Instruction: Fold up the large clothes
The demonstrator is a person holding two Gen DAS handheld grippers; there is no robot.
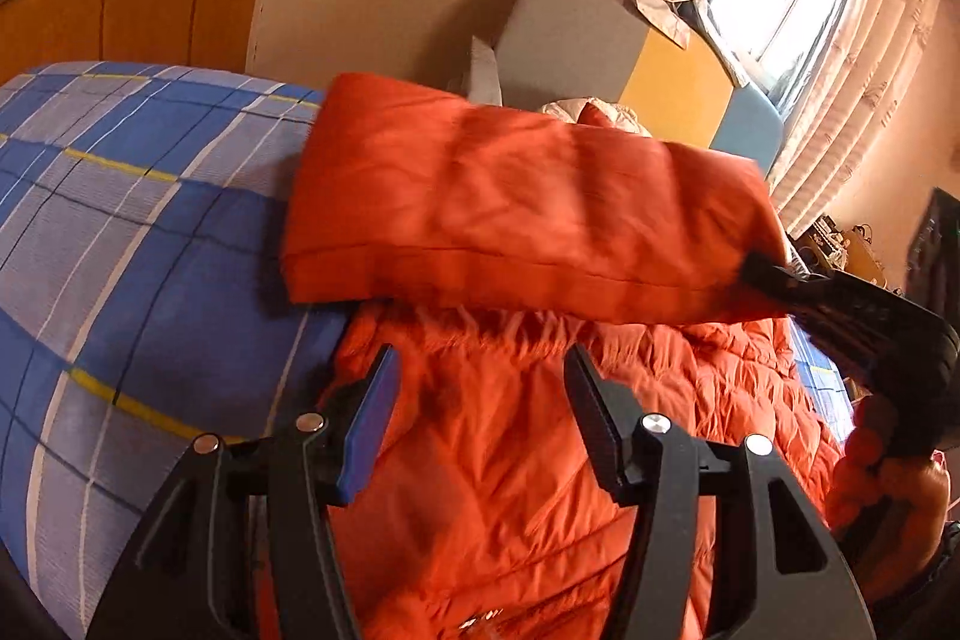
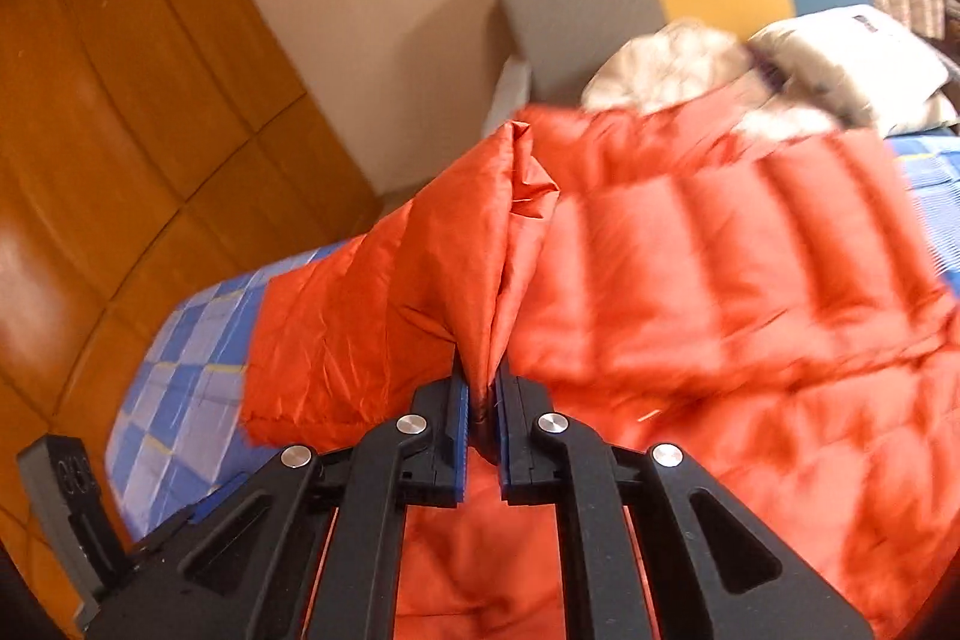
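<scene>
Orange quilted fabric is pinched between the closed jaws of the right gripper point(image 2: 480, 400), which holds a sleeve point(image 1: 528, 202) of the down jacket point(image 2: 720, 292) lifted above the jacket's body. The left gripper point(image 1: 480, 388) hovers with jaws apart over the jacket, which lies on the blue plaid bed point(image 1: 120, 232).

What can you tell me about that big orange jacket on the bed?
The orange jacket is a puffy, quilted coat of shiny, thin fabric, lying on the blue plaid bedsheet. One section is lifted and folding over the rest. The right gripper is shut on a bunched edge; the left gripper hangs open above it, not touching. A pale lining shows at the far end.
</scene>
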